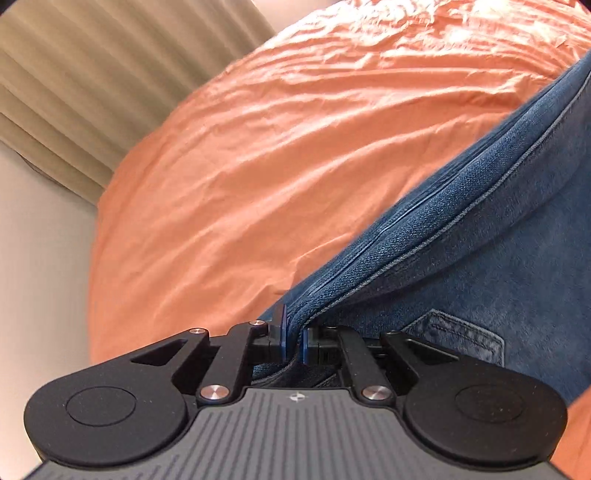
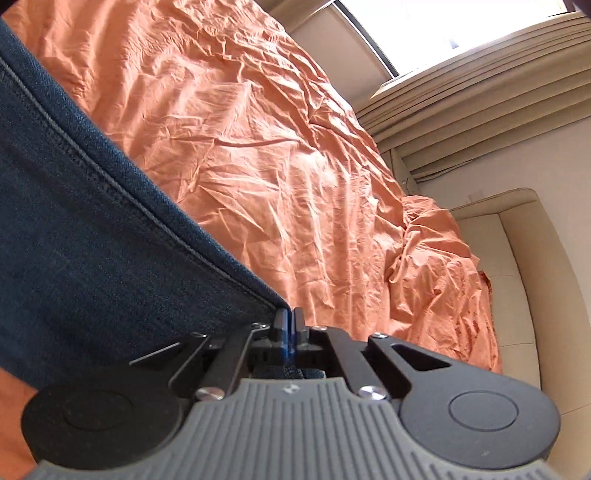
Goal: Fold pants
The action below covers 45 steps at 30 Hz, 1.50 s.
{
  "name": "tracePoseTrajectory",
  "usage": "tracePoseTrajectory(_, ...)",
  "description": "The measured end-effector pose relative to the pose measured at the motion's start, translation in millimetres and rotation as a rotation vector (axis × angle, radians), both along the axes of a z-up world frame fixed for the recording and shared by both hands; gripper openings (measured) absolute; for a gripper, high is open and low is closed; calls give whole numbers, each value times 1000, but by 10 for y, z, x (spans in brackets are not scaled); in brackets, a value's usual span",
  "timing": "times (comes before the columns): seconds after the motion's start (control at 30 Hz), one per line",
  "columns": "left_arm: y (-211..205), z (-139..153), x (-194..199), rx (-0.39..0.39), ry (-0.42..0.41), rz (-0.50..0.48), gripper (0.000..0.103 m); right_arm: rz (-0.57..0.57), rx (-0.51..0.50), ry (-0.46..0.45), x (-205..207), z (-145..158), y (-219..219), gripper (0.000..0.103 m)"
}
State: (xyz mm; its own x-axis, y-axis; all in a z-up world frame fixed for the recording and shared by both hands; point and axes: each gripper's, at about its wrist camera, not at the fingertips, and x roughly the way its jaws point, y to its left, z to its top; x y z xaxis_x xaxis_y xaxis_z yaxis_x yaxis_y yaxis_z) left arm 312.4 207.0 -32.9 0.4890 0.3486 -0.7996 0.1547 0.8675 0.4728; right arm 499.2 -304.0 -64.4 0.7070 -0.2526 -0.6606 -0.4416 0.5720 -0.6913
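Left gripper (image 1: 293, 341) is clamping a thick bunched edge of the pants (image 1: 461, 258), several denim layers pinched between the blue pads. Right gripper (image 2: 290, 338) is pinching a corner of the same pants (image 2: 81, 229), fingers nearly together on a thin bit of fabric.

In the left wrist view the denim is running up and to the right from the fingers, stacked seams leading away along that line. In the right wrist view it's running up and to the left. So the grippers are sitting at opposite ends of one edge, with the cloth stretched between them and hanging over the orange sheet (image 2: 280, 155). A sewn patch or pocket (image 1: 458, 332) is showing just right of the left fingers.

My read: the held edge is the long axis. Neither gripper looks nearer to the bed, so both should be travelling together to lay it down square.

Beyond the bed: beige curtain (image 1: 85, 85), cream sofa (image 2: 517, 266), bright window (image 2: 454, 26).
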Motion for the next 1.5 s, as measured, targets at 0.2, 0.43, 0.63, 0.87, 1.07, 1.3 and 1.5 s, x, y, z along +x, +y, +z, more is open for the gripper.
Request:
tracePoseTrajectory(0.2, 153, -538, 382, -38, 98, 27, 10, 1, -39, 62, 455, -674, 199, 0)
tracePoseTrajectory(0.43, 220, -715, 385, 16, 82, 29, 69, -69, 10, 36, 670, -822, 161, 3)
tracePoseTrajectory(0.63, 234, -435, 191, 12, -11, 56, 94, -132, 137, -21, 428, -508, 173, 56)
tracePoseTrajectory(0.87, 586, 86, -674, -199, -196, 244, 94, -164, 514, 48, -488, -116, 518, 58)
tracePoseTrajectory(1.07, 958, 223, -1740, -461, -458, 541, 94, -158, 773, 106, -1459, -169, 1112, 62)
tracePoseTrajectory(1.3, 1300, -456, -2473, -881, -711, 930, 94, -195, 955, 172, -2257, -324, 1722, 65)
tracePoseTrajectory(1.5, 1566, -1046, -2465, -1215, -842, 1090, 79, -229, 969, 194, -2585, -383, 1931, 65)
